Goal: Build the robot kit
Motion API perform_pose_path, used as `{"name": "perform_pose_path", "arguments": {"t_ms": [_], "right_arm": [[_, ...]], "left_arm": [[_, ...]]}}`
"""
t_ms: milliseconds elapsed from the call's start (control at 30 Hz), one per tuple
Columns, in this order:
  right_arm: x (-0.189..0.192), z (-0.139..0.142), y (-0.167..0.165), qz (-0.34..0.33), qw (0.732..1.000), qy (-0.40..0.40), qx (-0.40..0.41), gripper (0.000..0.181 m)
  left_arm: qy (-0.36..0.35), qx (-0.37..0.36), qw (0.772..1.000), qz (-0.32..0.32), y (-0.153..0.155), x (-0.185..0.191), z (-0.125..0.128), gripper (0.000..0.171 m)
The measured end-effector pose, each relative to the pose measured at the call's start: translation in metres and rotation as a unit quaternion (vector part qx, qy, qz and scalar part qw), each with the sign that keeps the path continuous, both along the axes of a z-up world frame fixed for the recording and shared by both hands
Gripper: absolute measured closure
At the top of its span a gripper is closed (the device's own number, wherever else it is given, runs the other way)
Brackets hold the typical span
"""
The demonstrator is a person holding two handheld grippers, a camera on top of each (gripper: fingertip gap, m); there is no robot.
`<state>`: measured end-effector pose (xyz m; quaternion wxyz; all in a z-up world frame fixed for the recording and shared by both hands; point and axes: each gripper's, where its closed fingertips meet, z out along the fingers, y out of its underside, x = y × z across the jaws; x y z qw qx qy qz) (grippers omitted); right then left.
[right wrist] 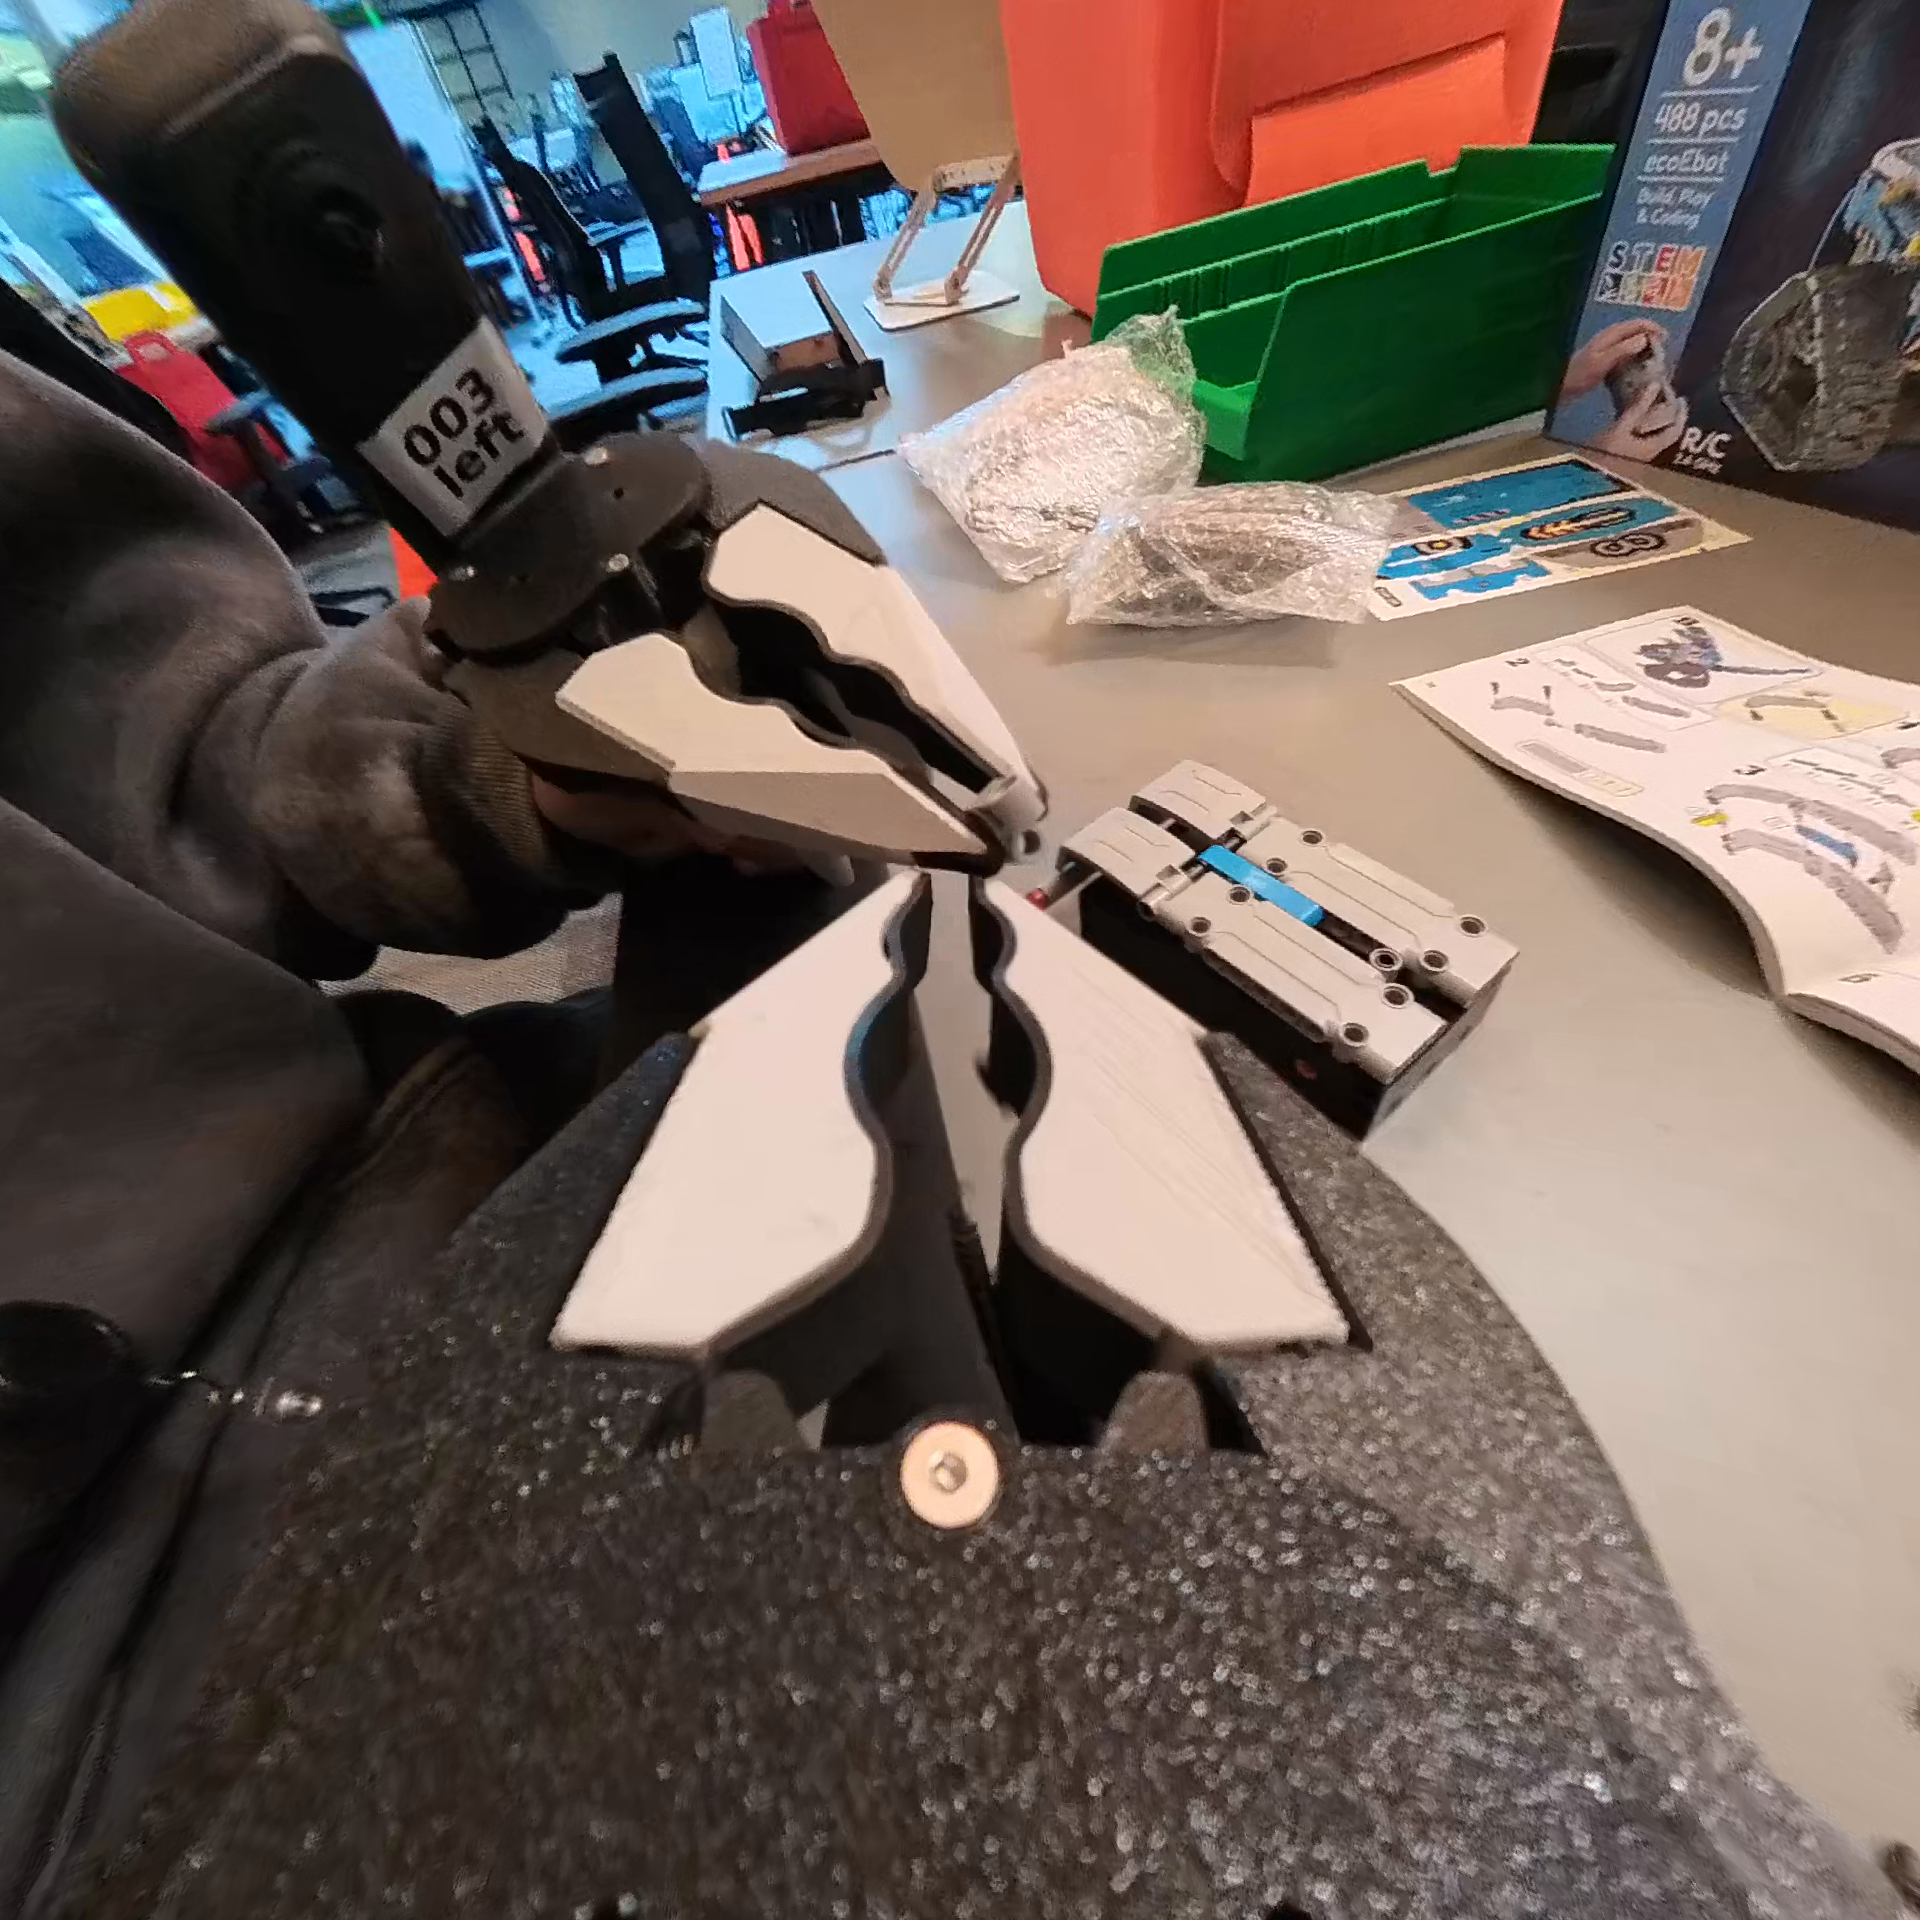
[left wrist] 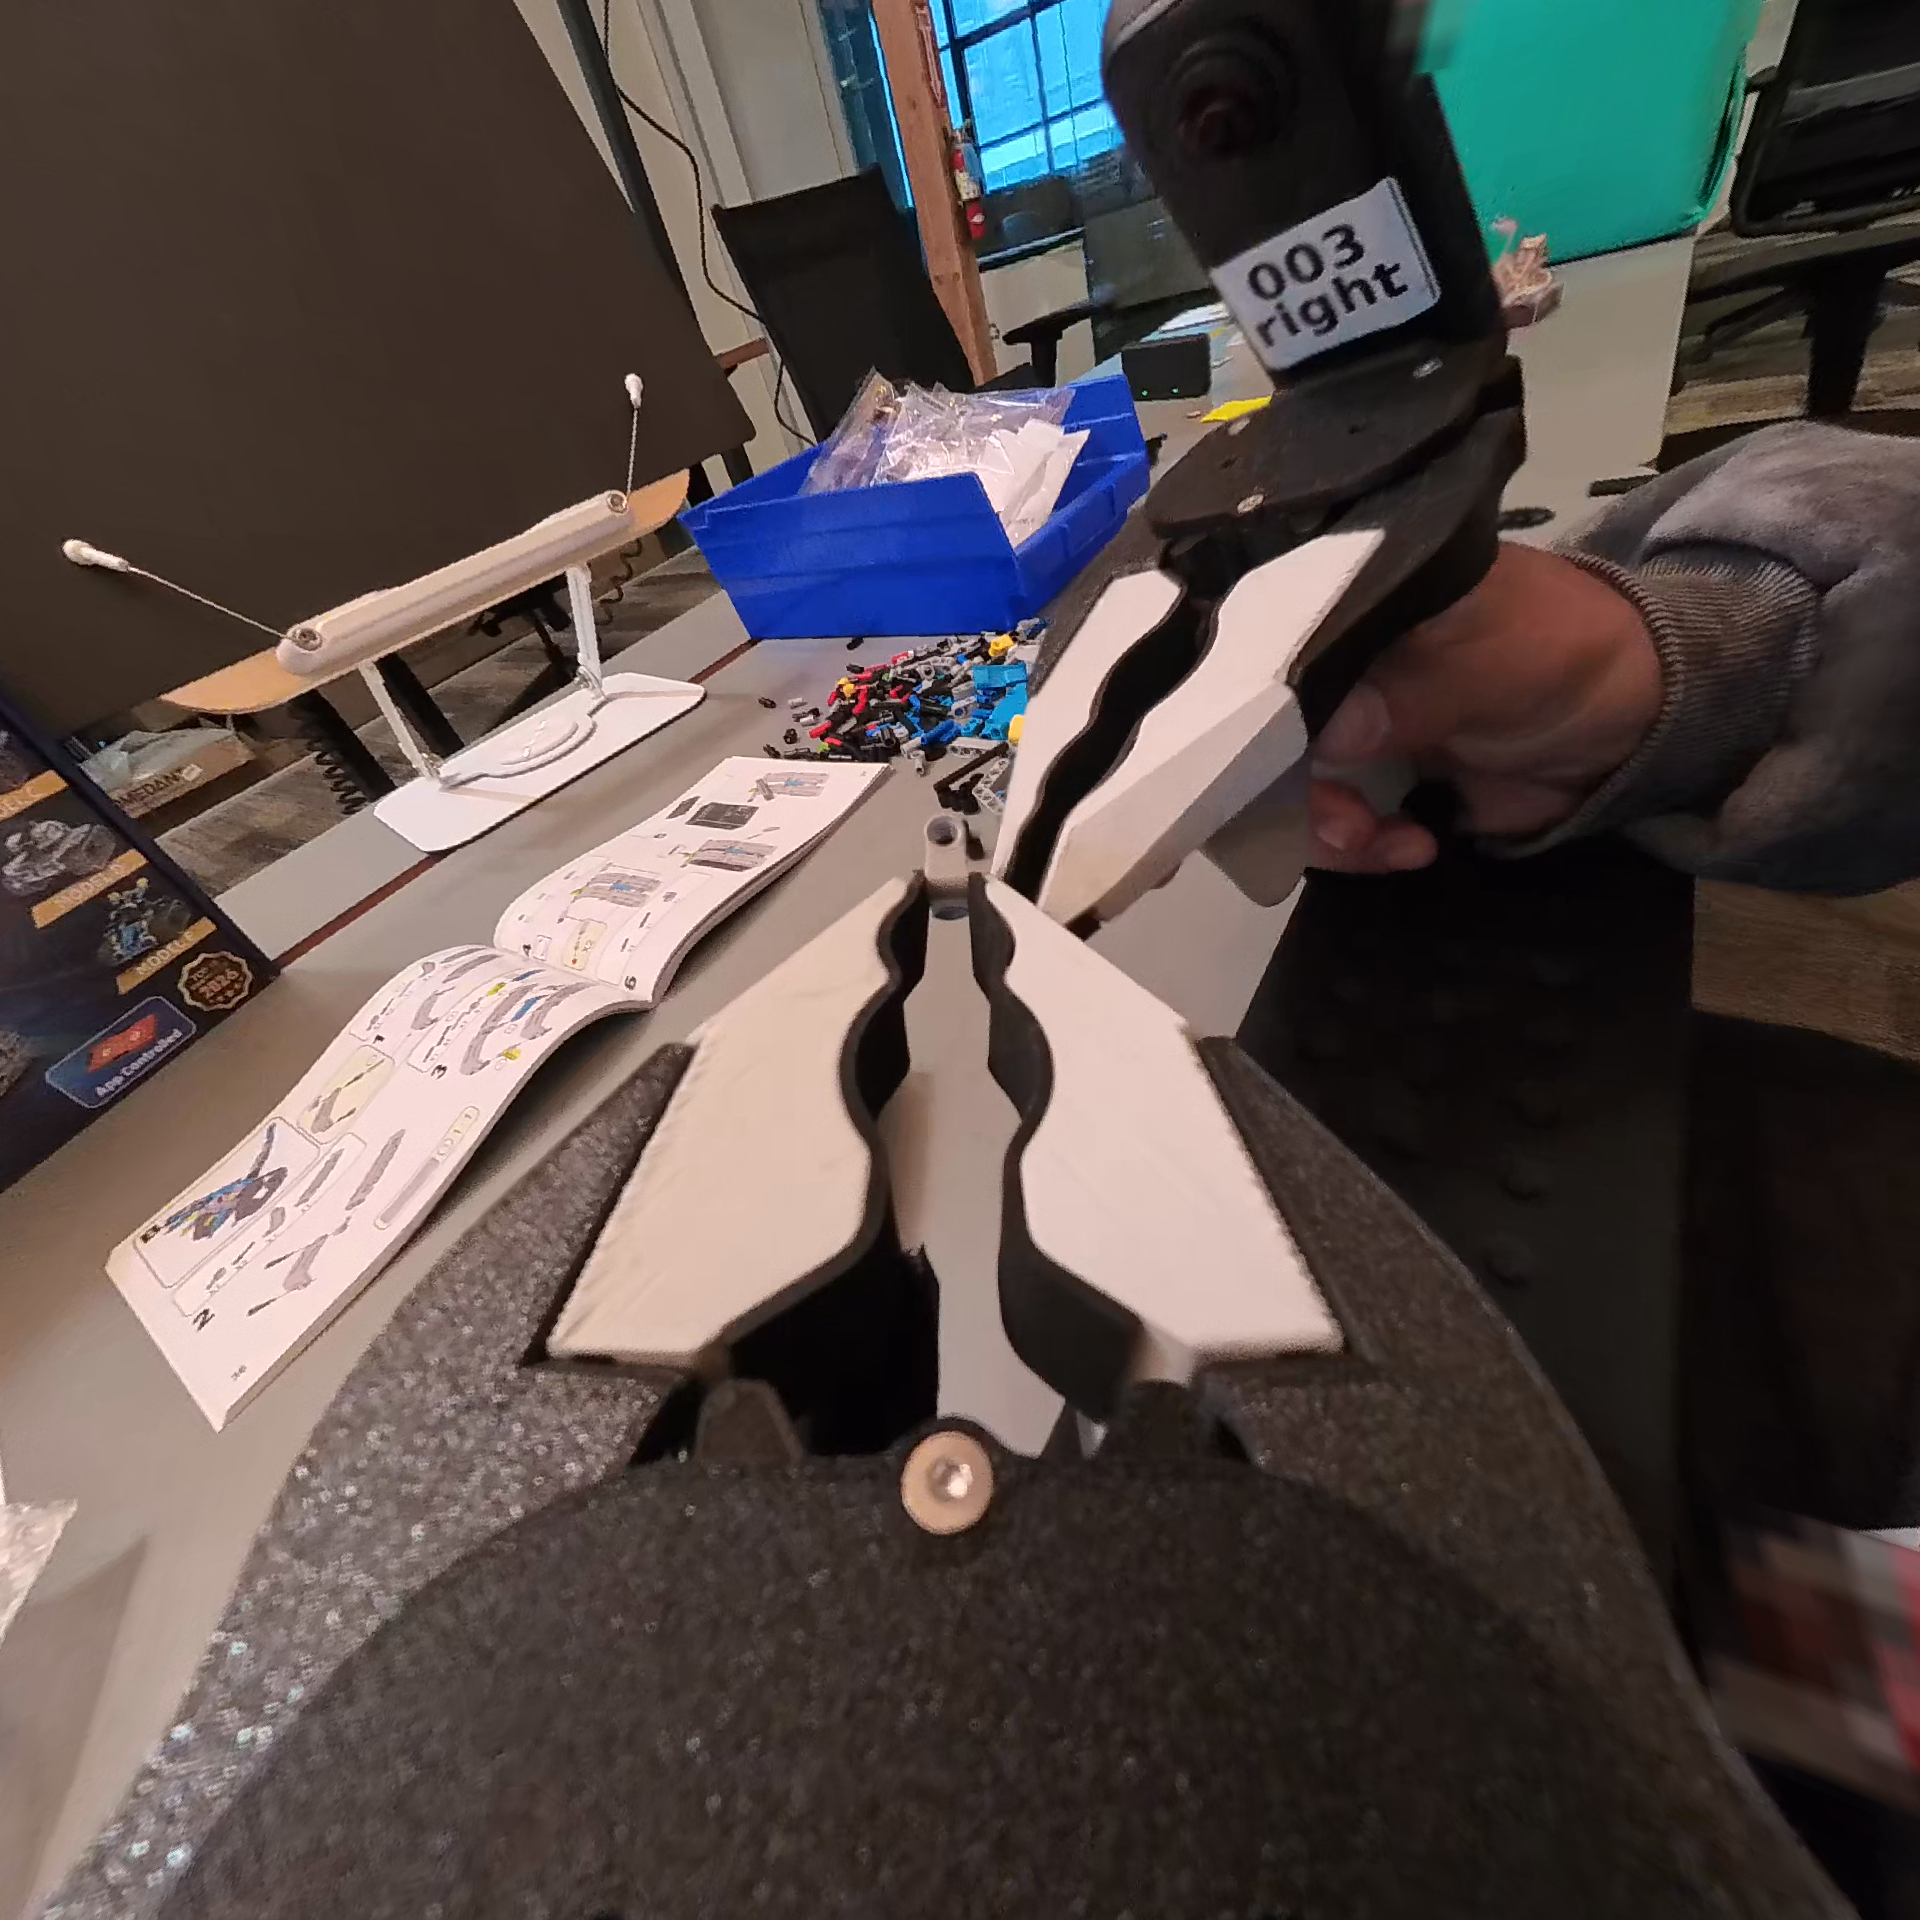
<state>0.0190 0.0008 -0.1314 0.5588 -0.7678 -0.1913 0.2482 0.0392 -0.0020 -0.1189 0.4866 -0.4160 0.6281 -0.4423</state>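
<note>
The grey table (right wrist: 1558,1195) carries everything. At its far edge, to my right, stands the tall printed product box (right wrist: 1766,260), and beside it the green bin (right wrist: 1351,343), whose inside I cannot see. Two bubble-wrapped bundles (right wrist: 1049,457) lie just in front of that bin. Across the table, the blue bin (left wrist: 883,561) holds clear plastic bags (left wrist: 935,447), and a pile of small loose parts (left wrist: 914,696) is spread on the table just before it. The open instruction booklet (left wrist: 499,997) lies flat to the left of my left gripper.

The grey-and-black assembled block (right wrist: 1299,935) sits on the table just ahead and right of my right gripper (right wrist: 948,883), its long axis running away to the right. That gripper is the nearer one to it. Its jaws are almost together, with only a thin dark gap, and I cannot tell whether anything is pinched there.

My left gripper (left wrist: 948,883) is clamped on a slim grey beam (left wrist: 948,842). The beam runs lengthwise between the fingers, with its holed end poking out past the tips, close to the right gripper's tips.
</note>
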Motion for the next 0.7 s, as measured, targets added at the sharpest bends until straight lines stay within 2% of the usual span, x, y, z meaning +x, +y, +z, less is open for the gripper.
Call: {"name": "perform_pose_path", "arguments": {"t_ms": [167,233,333,433,533,600,700], "right_arm": [[0.005,-0.004,0.000,0.001,1.000,0.017,-0.025,0.181],[0.018,-0.004,0.001,-0.021,0.999,0.010,-0.023,0.181],[0.028,-0.014,-0.003,-0.026,0.999,-0.011,-0.045,0.181],[0.019,-0.022,-0.006,0.003,0.997,-0.037,-0.064,0.175],[0.003,-0.042,0.001,0.039,0.990,-0.091,-0.096,0.170],[-0.009,-0.057,0.010,0.066,0.982,-0.127,-0.125,0.162],[-0.025,-0.075,0.024,0.103,0.968,-0.150,-0.170,0.160]], "left_arm": [[0.005,0.015,1.000,0.014,0.002,0.002,-0.003,0.165],[-0.006,0.019,0.999,0.041,0.014,0.000,0.001,0.165],[-0.019,-0.017,0.997,0.075,0.045,-0.015,0.012,0.165],[0.033,-0.091,0.994,0.059,0.070,-0.040,0.004,0.165],[0.052,-0.135,0.987,0.074,0.091,-0.062,-0.003,0.165],[0.049,-0.144,0.985,0.077,0.096,-0.067,0.000,0.165],[0.078,-0.130,0.985,0.081,0.096,-0.065,-0.009,0.165]]}}
